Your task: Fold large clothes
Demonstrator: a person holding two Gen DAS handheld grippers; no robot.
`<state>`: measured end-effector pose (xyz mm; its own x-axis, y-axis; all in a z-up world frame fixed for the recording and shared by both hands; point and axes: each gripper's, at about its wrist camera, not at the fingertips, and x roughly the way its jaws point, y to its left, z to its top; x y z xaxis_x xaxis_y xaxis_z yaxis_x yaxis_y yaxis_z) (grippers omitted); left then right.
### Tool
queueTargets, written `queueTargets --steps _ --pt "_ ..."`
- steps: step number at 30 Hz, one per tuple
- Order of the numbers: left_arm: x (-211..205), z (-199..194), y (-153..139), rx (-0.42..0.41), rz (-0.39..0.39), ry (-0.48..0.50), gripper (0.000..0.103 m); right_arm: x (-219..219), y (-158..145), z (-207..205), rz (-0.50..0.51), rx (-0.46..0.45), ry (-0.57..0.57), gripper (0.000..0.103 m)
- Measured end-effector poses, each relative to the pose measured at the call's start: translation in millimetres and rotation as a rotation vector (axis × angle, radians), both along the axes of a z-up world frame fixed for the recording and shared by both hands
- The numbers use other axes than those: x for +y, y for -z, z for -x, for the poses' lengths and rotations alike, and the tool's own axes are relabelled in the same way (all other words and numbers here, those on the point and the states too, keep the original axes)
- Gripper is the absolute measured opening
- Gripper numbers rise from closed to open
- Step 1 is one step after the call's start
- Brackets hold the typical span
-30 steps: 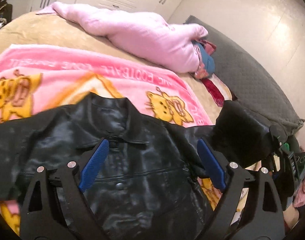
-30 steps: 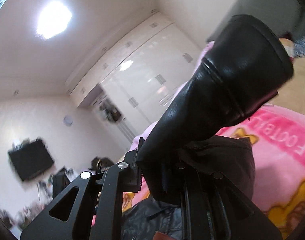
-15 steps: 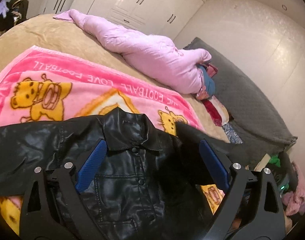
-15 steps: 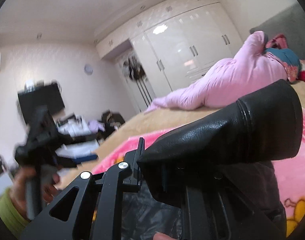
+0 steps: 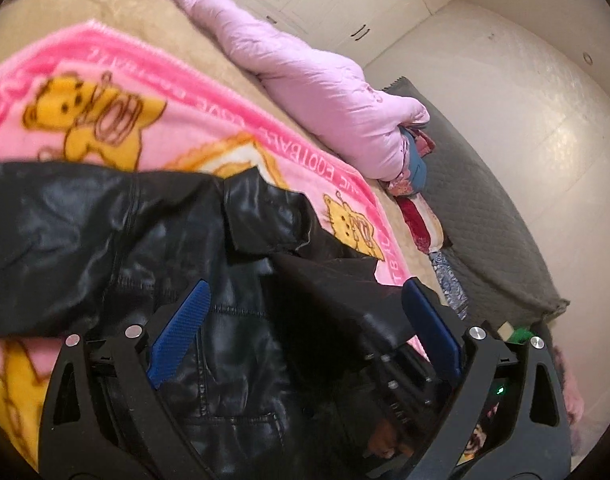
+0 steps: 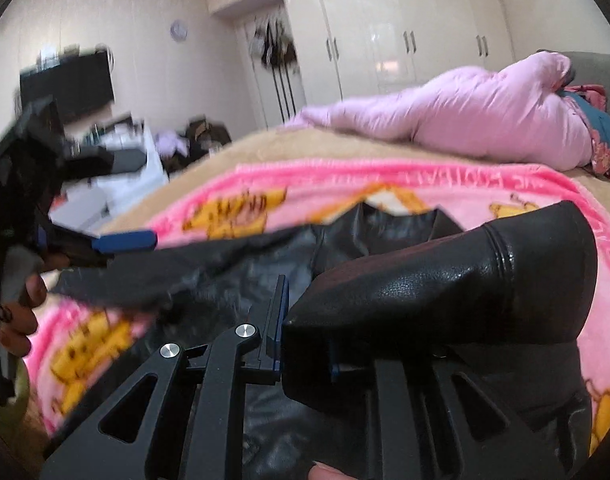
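A black leather jacket [image 5: 105,232] lies front up on a pink cartoon blanket [image 5: 145,80]. My left gripper [image 5: 305,286] hovers wide open over its chest, pads clear of the leather. My right gripper [image 6: 305,332] holds the jacket's black sleeve [image 6: 465,280] near the cuff, which sticks out past the fingers. Its jaws are opening a little, with the sleeve still between them. That sleeve [image 5: 337,292] lies across the jacket's right side in the left wrist view. The jacket body [image 6: 265,272] spreads below, and a blue fingertip [image 6: 125,240] of the left gripper shows at the left.
A pink duvet [image 5: 313,80] is bunched along the bed's far side, with coloured clothes by the grey headboard [image 5: 485,220]. White wardrobes [image 6: 405,40] line the wall. A dark screen [image 6: 65,80] and a cluttered desk stand beyond the bed. A person's hand [image 6: 21,308] grips the left tool.
My right gripper has rolled and swung down, bringing the sleeve from high in the air to low over the jacket. My left gripper has slid sideways and lower over the jacket.
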<state>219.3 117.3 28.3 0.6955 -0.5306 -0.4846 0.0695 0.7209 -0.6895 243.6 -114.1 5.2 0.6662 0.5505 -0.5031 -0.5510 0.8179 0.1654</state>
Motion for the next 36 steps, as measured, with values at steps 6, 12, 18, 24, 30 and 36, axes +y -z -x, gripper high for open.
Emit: queueTargets --steps 6,12,18,24,30,36 --pt "-3 -5 32 0.049 0.012 0.018 0.089 -12 30 -3 -0.128 0.258 0.041 0.085" --pt "-4 -7 43 0.09 -0.027 0.014 0.093 -75 40 16 -0.432 0.366 0.347 0.098" --pt "14 1 30 0.06 -0.015 -0.036 0.093 -70 5 27 -0.387 0.095 0.346 0.075" --pt "53 17 12 0.023 0.054 -0.12 0.093 -16 -21 40 -0.315 0.022 -0.012 0.074" --pt "70 18 23 0.056 0.116 -0.121 0.093 12 -12 56 -0.185 0.044 -0.121 0.079" --pt "43 -3 67 0.206 0.08 -0.044 0.093 -33 -18 37 -0.153 0.049 0.074 0.084"
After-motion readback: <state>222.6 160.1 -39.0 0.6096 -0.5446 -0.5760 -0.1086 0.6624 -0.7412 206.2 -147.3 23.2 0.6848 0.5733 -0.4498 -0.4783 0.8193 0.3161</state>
